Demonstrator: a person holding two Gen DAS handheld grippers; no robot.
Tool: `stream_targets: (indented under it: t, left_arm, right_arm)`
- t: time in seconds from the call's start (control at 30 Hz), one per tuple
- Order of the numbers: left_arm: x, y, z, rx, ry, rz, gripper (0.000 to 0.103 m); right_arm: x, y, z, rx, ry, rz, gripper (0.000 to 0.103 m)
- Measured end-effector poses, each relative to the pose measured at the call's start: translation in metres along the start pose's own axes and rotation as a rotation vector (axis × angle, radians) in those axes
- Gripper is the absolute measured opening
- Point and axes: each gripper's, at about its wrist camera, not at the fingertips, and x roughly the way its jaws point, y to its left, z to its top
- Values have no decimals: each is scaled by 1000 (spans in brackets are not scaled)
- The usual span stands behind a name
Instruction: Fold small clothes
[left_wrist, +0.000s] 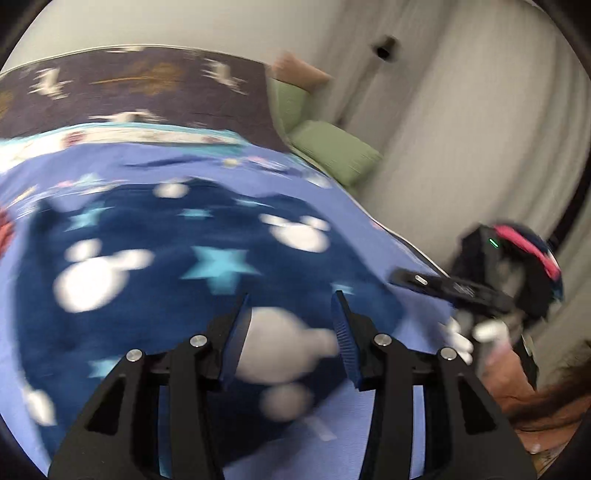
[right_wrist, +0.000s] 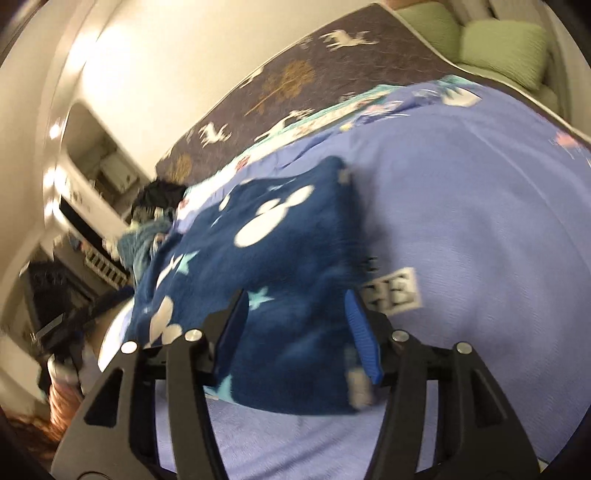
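Left wrist: left gripper (left_wrist: 291, 325) fingers apart, empty, over the navy fleece garment (left_wrist: 155, 236) lying mid-bed (left_wrist: 373, 236). Right wrist: right gripper (right_wrist: 295, 325) fingers part-open, nothing pinched, fleece just ahead. Looks soft, light, thick; grab at corners or hem, not mid-panel.

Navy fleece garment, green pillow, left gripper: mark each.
navy fleece garment (right_wrist: 288, 266), right wrist view, middle of the fabric.
green pillow (left_wrist: 332, 151), left wrist view, top face.
left gripper (left_wrist: 291, 328), left wrist view, midway between fingertips.
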Motion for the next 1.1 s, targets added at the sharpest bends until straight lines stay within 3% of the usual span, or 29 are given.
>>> stream_targets:
  t: [0.07, 0.17, 0.23, 0.3, 0.37, 0.43, 0.7, 0.73, 0.8, 0.83, 0.87, 0.9, 0.97, 1.03, 1.1]
  left_arm:
    - [23, -25, 0, 48, 55, -43, 45]
    - [57, -56, -4, 113, 140, -94, 45]
    - [76, -79, -10, 162, 187, -118, 45]
    - [96, -94, -13, 201, 235, -136, 46]
    - [112, -102, -17, 231, 270, -121, 47]
    - [126, -110, -23, 271, 296, -67, 55]
    - [142, -124, -33, 385, 328, 63, 56]
    - [141, -124, -32, 388, 328, 67, 56]
    - [138, -122, -33, 387, 326, 74, 56]
    - [137, -121, -33, 383, 325, 77, 56]
    - [137, -120, -33, 377, 324, 80, 56]
    - [136, -119, -34, 371, 325, 81, 56]
    - [136, -117, -35, 360, 330, 78, 57]
    - [132, -118, -32, 366, 303, 72, 61]
    - [129, -123, -29, 375, 285, 72, 66]
  right_arm:
    - [-8, -13, -2, 24, -22, -29, 56]
    - [-24, -26, -8, -25, -76, -169, 56]
    - [-27, -33, -12, -44, -70, -198, 55]
    - [-26, -42, -14, -32, -42, -146, 35]
    - [-25, -49, -13, -2, -19, -64, 30]
    - [-24, -57, -10, 51, -12, 25, 30]
    - [-8, -55, -8, 64, 134, 219, 31]
    - [-8, -54, -9, 62, 147, 246, 34]
    - [-6, -49, -12, 43, 172, 264, 53]
    - [-4, -49, -13, 36, 184, 254, 53]
    - [3, -47, -16, 26, 214, 236, 48]
    - [8, -46, -17, 22, 233, 215, 17]
    - [9, -47, -16, 44, 227, 218, 13]
    - [-11, -45, -6, 67, 134, 330, 9]
    - [-26, -39, 2, 53, 79, 362, 0]
